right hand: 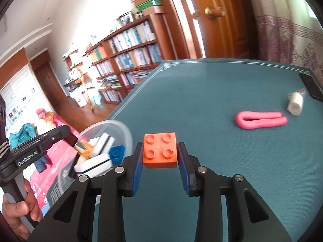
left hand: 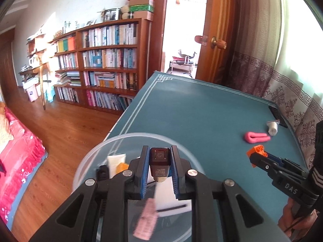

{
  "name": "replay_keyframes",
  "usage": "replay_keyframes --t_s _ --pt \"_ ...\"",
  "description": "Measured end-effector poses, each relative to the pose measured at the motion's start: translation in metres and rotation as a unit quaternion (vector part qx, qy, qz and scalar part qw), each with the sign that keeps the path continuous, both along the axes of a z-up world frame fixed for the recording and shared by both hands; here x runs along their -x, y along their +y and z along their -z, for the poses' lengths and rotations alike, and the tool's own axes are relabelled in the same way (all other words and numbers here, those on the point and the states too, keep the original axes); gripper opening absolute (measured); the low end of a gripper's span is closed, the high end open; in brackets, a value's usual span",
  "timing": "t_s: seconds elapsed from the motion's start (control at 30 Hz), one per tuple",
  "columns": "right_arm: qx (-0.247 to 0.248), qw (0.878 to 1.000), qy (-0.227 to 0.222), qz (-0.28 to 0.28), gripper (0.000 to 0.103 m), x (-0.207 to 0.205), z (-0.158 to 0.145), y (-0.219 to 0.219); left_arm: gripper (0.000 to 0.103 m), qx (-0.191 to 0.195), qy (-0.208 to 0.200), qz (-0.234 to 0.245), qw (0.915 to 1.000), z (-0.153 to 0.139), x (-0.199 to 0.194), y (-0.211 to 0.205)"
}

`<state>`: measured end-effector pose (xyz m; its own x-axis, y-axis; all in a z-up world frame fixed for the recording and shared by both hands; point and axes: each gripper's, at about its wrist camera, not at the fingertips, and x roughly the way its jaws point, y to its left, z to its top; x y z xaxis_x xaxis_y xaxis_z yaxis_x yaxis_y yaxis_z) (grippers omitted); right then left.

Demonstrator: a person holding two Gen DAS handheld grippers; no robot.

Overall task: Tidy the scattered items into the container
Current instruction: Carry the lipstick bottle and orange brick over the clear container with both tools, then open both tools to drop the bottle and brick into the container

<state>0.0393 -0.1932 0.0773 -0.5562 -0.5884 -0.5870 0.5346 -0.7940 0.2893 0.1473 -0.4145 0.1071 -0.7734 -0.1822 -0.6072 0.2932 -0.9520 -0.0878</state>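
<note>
Here, orange brick (right hand: 159,150) sits clamped between right gripper (right hand: 160,161) fingers.

Right tool (right hand: 159,161) clamps orange brick (right hand: 159,151) above teal table (right hand: 212,92).

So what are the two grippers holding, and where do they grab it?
Left gripper pinches a small dark brown bottle by its sides. Right gripper pinches an orange four-stud toy brick by two opposite sides.

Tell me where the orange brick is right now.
The orange brick sits clamped in the right gripper above the teal table, just right of the clear container; the pink foam piece lies farther right.
</note>
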Motion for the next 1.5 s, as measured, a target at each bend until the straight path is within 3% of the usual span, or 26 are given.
replay_keyframes --t_s 0.4,0.43,0.47,0.53,0.57,0.97,1.1,1.3,1.4,1.43,1.5 --pt "0.000 0.994 -0.029 -0.101 0.036 -0.044 0.009 -0.062 0.023 -0.016 -0.025 -0.018 0.9994 0.021 -0.019 -0.025" --pt "-0.002 0.994 -0.034 -0.109 0.036 -0.046 0.012 -0.067 0.032 -0.020 -0.026 -0.019 0.9993 0.022 -0.019 -0.027" --pt "-0.005 0.993 -0.037 -0.114 0.036 -0.048 0.015 -0.071 0.052 -0.025 -0.024 -0.019 0.9992 0.022 -0.020 -0.029" --pt "-0.010 0.992 -0.038 -0.121 0.036 -0.051 0.019 -0.078 0.076 -0.019 -0.019 -0.026 0.9993 0.022 -0.023 -0.032" --pt "-0.012 0.991 -0.039 -0.125 0.036 -0.053 0.020 -0.082 0.078 -0.015 -0.016 -0.028 0.9994 0.021 -0.025 -0.034" --pt "-0.028 0.986 -0.036 -0.158 0.036 -0.060 0.034 -0.108 0.086 -0.004 -0.017 -0.037 0.9992 0.018 -0.026 -0.042" --pt "-0.039 0.985 -0.015 -0.168 0.036 -0.059 0.035 -0.113 0.087 -0.002 -0.019 -0.036 0.9992 0.018 -0.025 -0.042" --pt "-0.017 0.984 -0.011 -0.176 0.036 -0.058 0.030 -0.102 0.090 -0.003 -0.016 -0.038 0.9991 0.016 -0.021 -0.038" --pt "-0.003 0.986 0.000 -0.169 0.036 -0.057 0.022 -0.089 0.096 0.001 -0.015 -0.039 0.9991 0.014 -0.018 -0.034" --pt "0.000 0.986 0.002 -0.167 0.037 -0.059 0.021 -0.087 0.100 0.003 -0.015 -0.038 0.9991 0.014 -0.016 -0.032" --pt "0.007 0.988 0.004 -0.157 0.048 -0.057 0.017 -0.079 0.103 0.007 -0.013 -0.038 0.9992 0.012 -0.014 -0.028"
